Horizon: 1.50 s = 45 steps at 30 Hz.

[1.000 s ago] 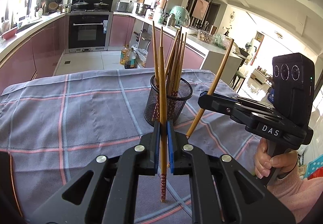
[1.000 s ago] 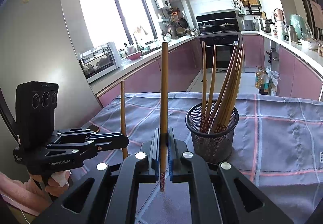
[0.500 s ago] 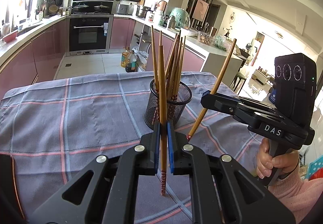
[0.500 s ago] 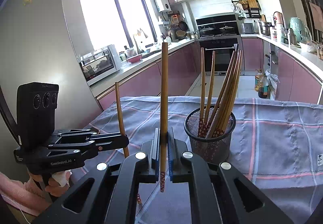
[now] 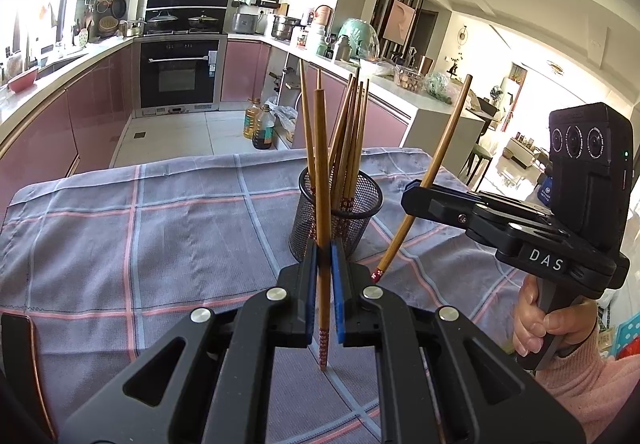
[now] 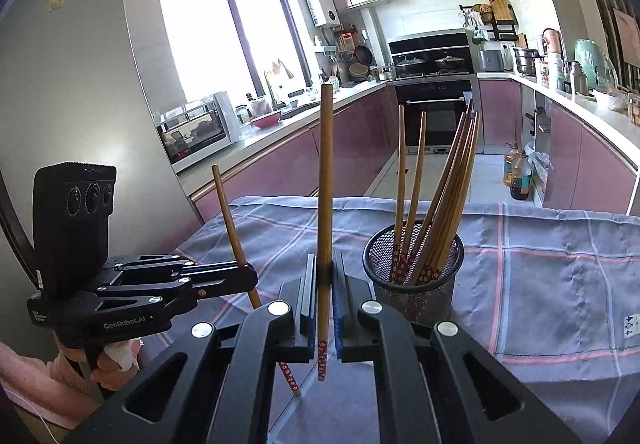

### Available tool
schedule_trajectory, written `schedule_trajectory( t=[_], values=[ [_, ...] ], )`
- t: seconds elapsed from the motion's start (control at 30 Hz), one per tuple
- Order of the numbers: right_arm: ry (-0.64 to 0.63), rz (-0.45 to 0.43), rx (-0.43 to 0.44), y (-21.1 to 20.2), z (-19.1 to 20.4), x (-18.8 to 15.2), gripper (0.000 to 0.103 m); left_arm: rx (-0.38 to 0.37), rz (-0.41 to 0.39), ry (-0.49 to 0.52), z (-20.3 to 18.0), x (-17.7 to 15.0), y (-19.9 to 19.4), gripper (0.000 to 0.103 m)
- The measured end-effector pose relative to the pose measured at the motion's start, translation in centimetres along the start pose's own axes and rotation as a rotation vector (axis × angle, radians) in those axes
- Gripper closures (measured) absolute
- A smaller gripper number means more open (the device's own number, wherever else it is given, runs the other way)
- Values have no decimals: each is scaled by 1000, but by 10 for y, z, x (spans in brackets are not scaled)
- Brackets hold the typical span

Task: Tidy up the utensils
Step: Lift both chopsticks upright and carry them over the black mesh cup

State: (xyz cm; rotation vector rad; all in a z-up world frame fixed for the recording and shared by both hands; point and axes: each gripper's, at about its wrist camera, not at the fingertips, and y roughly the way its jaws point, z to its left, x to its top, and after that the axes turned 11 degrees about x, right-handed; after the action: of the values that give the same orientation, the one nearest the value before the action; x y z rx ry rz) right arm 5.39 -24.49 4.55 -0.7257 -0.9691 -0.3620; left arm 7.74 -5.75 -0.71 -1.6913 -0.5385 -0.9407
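A black mesh cup (image 5: 335,218) (image 6: 412,284) stands on the checked cloth with several wooden chopsticks (image 5: 348,140) (image 6: 444,188) in it. My left gripper (image 5: 325,284) is shut on one upright chopstick (image 5: 322,180), just in front of the cup. It also shows in the right wrist view (image 6: 248,278), where its chopstick (image 6: 232,224) leans. My right gripper (image 6: 325,296) is shut on another upright chopstick (image 6: 325,184), left of the cup. In the left wrist view the right gripper (image 5: 416,196) holds its tilted chopstick (image 5: 432,172) right of the cup.
The table is covered by a grey cloth with pink and blue lines (image 5: 160,236) (image 6: 560,284). Kitchen counters, an oven (image 5: 178,76) and oil bottles (image 5: 259,122) on the floor lie beyond the table's far edge. A fridge (image 6: 80,84) stands at the left.
Both grippers have risen a little with their chopsticks, so the tips hang higher above the cloth. The cup and its chopsticks have not moved.
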Motion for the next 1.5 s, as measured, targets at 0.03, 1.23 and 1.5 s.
schedule_trajectory(
  t=[0.03,1.23,1.5],
  values=[
    [0,-2,-1,-1,0,1,97,1,-1,1,0,1,0,95],
    [-35,-33,-12,-10,2,29,97,4,-31,51,-11,31,-11,95],
    [-42,-39,-11,-13,-1,33,97,5,-37,56,-12,33,-13,95]
  ],
)
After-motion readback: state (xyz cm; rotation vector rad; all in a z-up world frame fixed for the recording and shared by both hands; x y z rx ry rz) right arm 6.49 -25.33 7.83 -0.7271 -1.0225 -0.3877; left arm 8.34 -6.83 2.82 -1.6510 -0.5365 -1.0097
